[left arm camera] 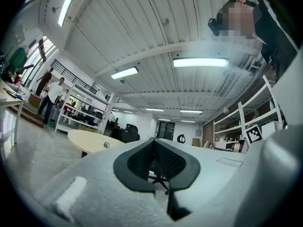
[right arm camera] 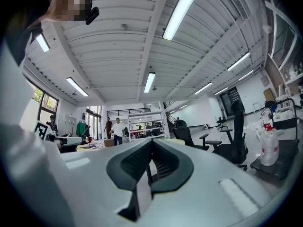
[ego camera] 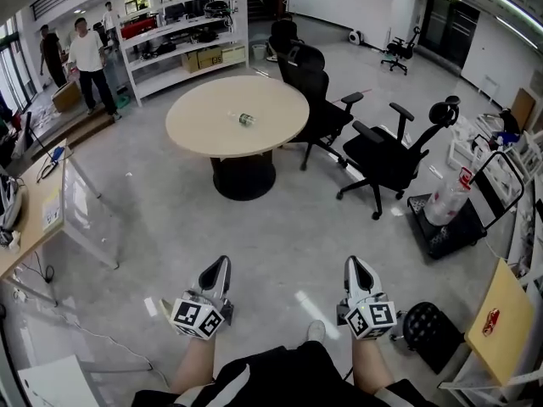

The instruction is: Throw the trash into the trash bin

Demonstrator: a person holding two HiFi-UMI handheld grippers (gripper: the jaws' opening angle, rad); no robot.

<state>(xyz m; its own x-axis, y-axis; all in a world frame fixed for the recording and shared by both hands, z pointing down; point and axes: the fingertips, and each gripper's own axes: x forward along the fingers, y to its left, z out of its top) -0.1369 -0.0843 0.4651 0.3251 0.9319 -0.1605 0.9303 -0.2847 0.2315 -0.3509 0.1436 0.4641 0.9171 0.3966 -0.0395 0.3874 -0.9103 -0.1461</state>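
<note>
A clear plastic bottle (ego camera: 243, 119) lies on its side on the round beige table (ego camera: 204, 134), well ahead of me; the left gripper view shows the same bottle (left arm camera: 106, 144) small on the tabletop (left arm camera: 85, 140). My left gripper (ego camera: 222, 262) and right gripper (ego camera: 353, 262) are held side by side over the grey floor, both pointing toward the table and far from it. Each one's jaws meet at the tip with nothing between them, as the left gripper (left arm camera: 153, 142) and right gripper (right arm camera: 151, 141) show in their own views. A round black mesh bin (ego camera: 429, 331) stands on the floor at my right.
Black office chairs (ego camera: 316, 100) (ego camera: 386, 155) stand right of the table. A cart with a large water bottle (ego camera: 447, 203) is at far right, a wooden desk (ego camera: 30, 227) at left. White shelves (ego camera: 178, 32) and two people (ego camera: 87, 62) are at the back left.
</note>
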